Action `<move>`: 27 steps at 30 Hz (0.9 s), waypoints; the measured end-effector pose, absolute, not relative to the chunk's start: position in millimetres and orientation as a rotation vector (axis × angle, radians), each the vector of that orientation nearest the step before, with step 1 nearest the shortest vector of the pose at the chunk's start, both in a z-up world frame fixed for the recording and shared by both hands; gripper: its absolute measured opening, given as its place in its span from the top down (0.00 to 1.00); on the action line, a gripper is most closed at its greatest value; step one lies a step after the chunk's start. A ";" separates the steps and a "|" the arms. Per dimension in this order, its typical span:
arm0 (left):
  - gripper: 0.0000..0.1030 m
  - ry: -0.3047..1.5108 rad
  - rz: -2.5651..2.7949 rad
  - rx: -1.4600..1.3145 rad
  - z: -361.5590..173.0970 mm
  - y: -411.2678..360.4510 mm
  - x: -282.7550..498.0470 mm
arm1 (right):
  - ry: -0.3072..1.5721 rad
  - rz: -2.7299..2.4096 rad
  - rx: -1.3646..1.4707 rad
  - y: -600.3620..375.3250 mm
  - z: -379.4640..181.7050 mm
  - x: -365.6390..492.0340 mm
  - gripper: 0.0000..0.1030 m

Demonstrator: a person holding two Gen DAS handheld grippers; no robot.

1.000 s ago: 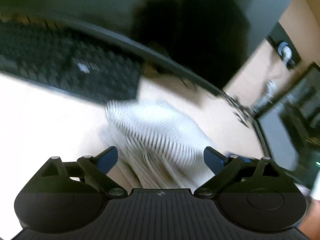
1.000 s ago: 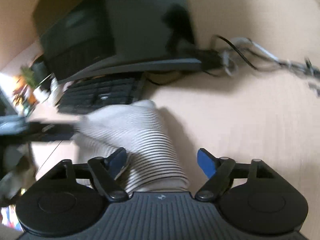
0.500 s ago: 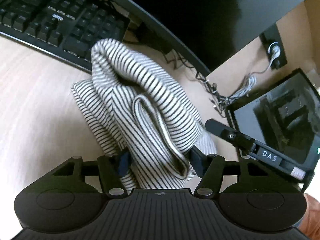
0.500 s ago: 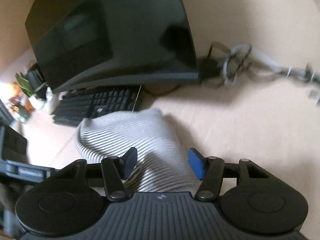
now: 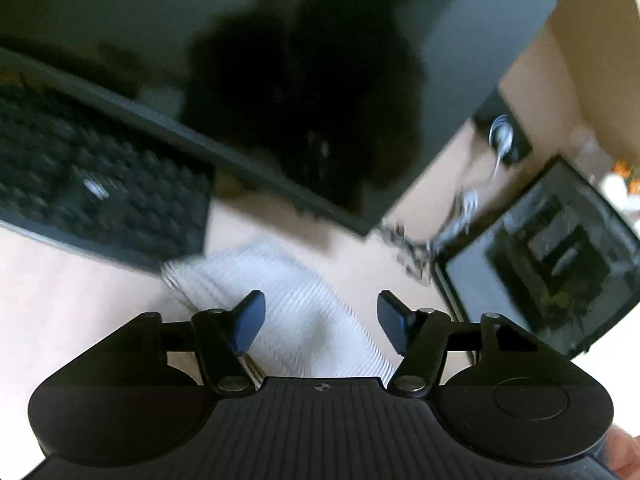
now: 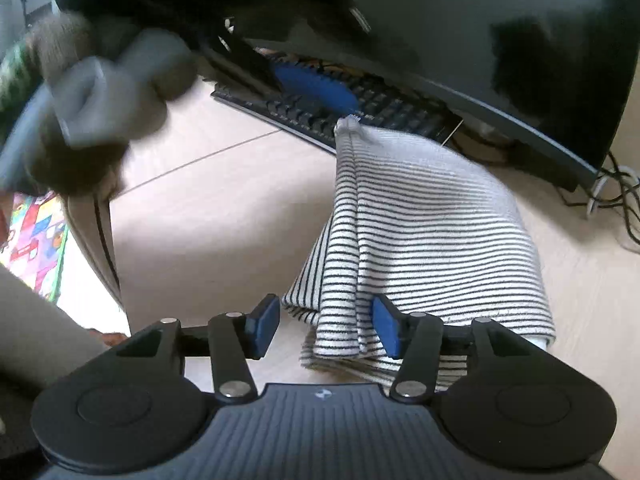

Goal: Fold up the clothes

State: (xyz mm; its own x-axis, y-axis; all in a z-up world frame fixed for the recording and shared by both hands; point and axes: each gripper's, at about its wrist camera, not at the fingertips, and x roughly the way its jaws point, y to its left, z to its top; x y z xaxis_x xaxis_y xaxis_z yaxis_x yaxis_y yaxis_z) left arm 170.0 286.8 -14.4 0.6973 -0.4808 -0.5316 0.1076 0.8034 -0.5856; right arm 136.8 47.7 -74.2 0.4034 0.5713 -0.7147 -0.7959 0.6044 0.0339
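Note:
A white garment with thin black stripes (image 6: 432, 240) lies folded in a bundle on the light wooden desk (image 6: 224, 208), just in front of the keyboard. My right gripper (image 6: 326, 328) is open, its fingers low at the bundle's near left edge, holding nothing. In the blurred left wrist view the same garment (image 5: 304, 312) lies below and between the fingers of my left gripper (image 5: 320, 322), which is open and empty above it.
A black keyboard (image 6: 360, 108) and a large dark monitor (image 6: 500, 28) stand behind the garment. Cables (image 6: 616, 196) lie at the right. A second screen (image 5: 552, 264) stands to the right. The left hand-held gripper (image 6: 92, 92) shows blurred at upper left. The desk edge (image 6: 104, 240) drops off at left.
My left gripper has let go of the striped garment, opened and lifted away. My right gripper has swung left and lower, and the garment now lies folded on the desk.

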 end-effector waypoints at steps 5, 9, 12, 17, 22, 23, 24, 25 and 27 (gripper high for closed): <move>0.40 0.762 -0.358 -0.484 -45.8 279.4 176.6 | 0.716 0.840 -0.208 16.8 -39.2 138.8 0.32; 0.40 0.745 -0.389 -0.482 -50.2 285.2 174.2 | 0.669 0.678 -0.196 5.0 -31.4 153.1 0.32; 0.40 0.721 -0.386 -0.493 -53.8 287.4 170.2 | 0.705 0.655 -0.224 19.5 -52.0 169.1 0.29; 0.40 0.697 -0.335 -0.553 -59.0 289.5 165.2 | 0.695 0.649 -0.375 48.0 -79.6 164.5 0.19; 0.39 0.670 -0.215 -0.523 -51.5 272.2 157.7 | 0.663 0.665 -0.354 43.9 -80.9 166.7 0.17; 0.39 0.660 -0.179 -0.516 -48.4 267.7 153.4 | 0.657 0.674 -0.328 38.4 -80.6 167.4 0.17; 0.34 0.649 -0.131 -0.512 -44.0 262.9 146.9 | 0.654 0.683 -0.303 32.7 -78.8 167.0 0.14; 0.32 0.634 -0.077 -0.510 -38.9 257.0 137.5 | 0.654 0.693 -0.277 25.4 -75.4 166.0 0.11; 0.15 0.601 0.024 -0.505 -29.4 243.4 117.2 | 0.644 0.721 -0.207 2.8 -68.1 163.2 0.00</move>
